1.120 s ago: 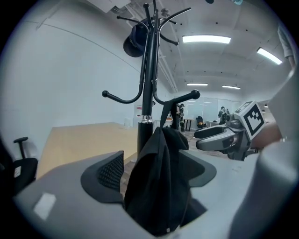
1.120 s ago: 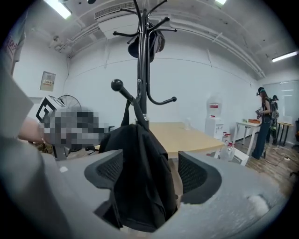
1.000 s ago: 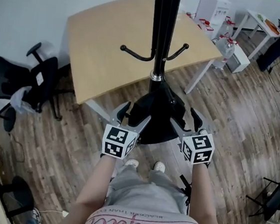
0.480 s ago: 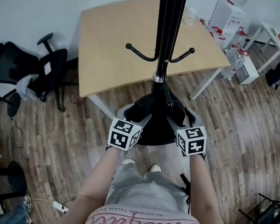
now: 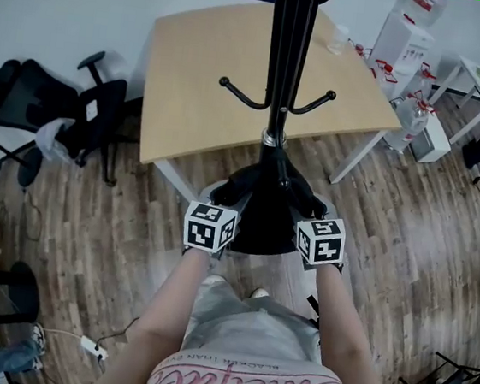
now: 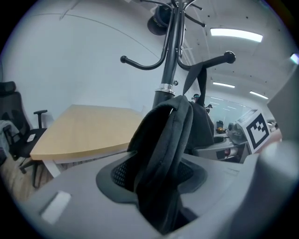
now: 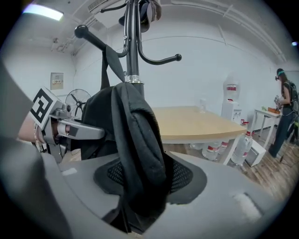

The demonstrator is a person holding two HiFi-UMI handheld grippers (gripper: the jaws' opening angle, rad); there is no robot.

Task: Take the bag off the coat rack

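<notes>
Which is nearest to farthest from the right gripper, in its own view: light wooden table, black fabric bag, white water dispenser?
1. Black fabric bag, between the jaws, which have just been closing.
2. Light wooden table, behind, rightward.
3. White water dispenser, far right, beyond table.

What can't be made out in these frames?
Dark item atop the coat rack: cut off by head view's top edge, too small in gripper views.
Rack base: head view, indistinguishable from the black bag.
Wall notice print: right gripper view, too small.
Far person, activity: right gripper view, small at the edge.
</notes>
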